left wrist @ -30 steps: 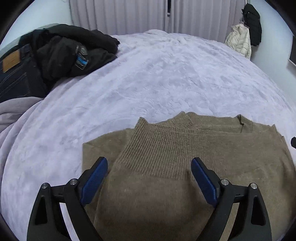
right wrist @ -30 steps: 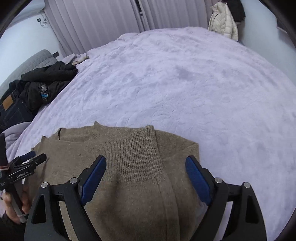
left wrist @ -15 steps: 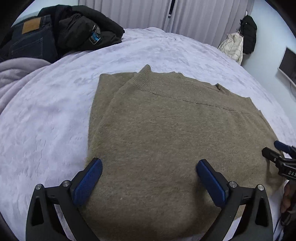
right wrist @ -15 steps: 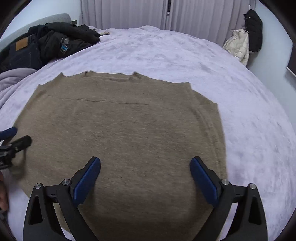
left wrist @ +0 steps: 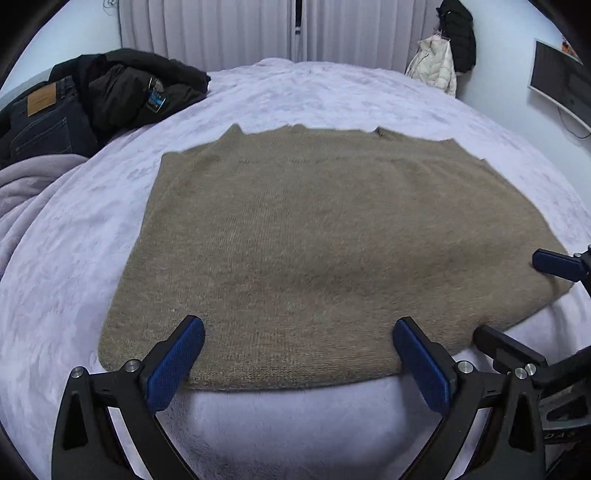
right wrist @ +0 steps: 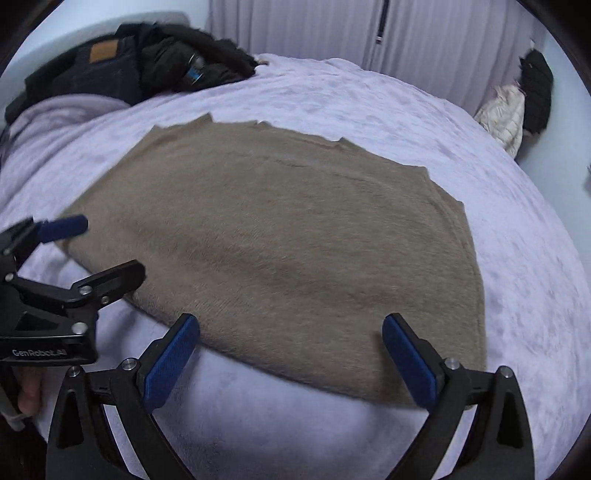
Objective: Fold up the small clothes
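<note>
A wide bed (left wrist: pixel 332 92) covered in a pale lilac plush blanket fills both views. On it, toward the near edge, a tan knitted sweater (left wrist: pixel 325 240) lies flat, its sleeves folded in so that it makes a rough rectangle; the ribbed hem runs along the near side and the collar points toward the far side of the bed. At the far left corner of the bed sits a heap of dark clothes (left wrist: pixel 122 92), a black jacket over blue jeans with a tan leather patch, with a bunched lilac blanket (left wrist: pixel 33 184) just beside it. Grey curtains (left wrist: pixel 258 29) hang behind the bed, a white puffer jacket (left wrist: pixel 436 68) and a black coat (left wrist: pixel 458 33) hang at the far right wall, and a dark screen (left wrist: pixel 561 77) is mounted on the right wall. The left hand-held gripper (left wrist: pixel 297 363) hovers over the near hem of the sweater with its blue-padded fingers spread wide apart, holding nothing. The right hand-held gripper (right wrist: pixel 290 354) hangs over the sweater's near right corner, its fingers likewise spread wide and holding nothing. In the right wrist view the left hand-held gripper shows from the side at the sweater's left edge, and its grey label reads "GenRobot.AI"; part of the person's hand (right wrist: pixel 27 387) shows below it.
</note>
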Demonstrator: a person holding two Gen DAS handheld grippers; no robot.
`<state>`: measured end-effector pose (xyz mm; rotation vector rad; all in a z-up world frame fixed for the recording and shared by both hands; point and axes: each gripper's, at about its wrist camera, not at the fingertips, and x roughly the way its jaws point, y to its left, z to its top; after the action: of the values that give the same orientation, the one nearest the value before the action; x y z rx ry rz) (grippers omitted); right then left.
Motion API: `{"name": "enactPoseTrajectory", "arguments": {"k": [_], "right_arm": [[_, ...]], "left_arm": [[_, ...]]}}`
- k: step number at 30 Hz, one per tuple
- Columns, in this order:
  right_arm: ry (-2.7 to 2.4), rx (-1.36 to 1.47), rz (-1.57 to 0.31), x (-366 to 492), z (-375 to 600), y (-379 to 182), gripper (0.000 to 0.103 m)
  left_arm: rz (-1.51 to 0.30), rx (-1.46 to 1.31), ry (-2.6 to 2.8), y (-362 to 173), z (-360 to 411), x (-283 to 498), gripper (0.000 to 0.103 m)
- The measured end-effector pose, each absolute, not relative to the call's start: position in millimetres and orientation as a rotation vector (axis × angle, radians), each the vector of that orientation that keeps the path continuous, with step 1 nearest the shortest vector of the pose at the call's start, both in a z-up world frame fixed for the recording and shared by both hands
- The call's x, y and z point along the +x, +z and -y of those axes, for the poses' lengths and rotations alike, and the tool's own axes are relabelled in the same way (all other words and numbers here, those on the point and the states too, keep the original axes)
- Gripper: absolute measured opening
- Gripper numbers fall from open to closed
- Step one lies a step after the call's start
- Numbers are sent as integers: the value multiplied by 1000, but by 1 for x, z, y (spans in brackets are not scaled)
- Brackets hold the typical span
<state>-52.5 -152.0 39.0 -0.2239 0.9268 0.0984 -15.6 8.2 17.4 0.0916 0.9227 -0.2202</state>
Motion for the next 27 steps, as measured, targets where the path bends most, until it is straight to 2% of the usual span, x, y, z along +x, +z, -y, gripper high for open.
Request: {"name": "enactPoseTrajectory", "arguments": {"k": [4,15,20,23,27], "right_arm": [[110,-193,-959,-48,163,21,102],[117,-152,-975,-64,210,20,102],[128,-123,-990,-74,221,42,102],[113,-98,-949,-61,225,62,102],[88,-78,-1008,-16,220,58,102]], "left_arm": [[-913,14,-231,15,-27,-18,103],[-903,106,-236,11,-34,-45,103],[-849,153,-224,40,-25,-55,103],[-840,125,-260,59,-12,-29,103],[-1001,63,-236,50,1,44,103]]}}
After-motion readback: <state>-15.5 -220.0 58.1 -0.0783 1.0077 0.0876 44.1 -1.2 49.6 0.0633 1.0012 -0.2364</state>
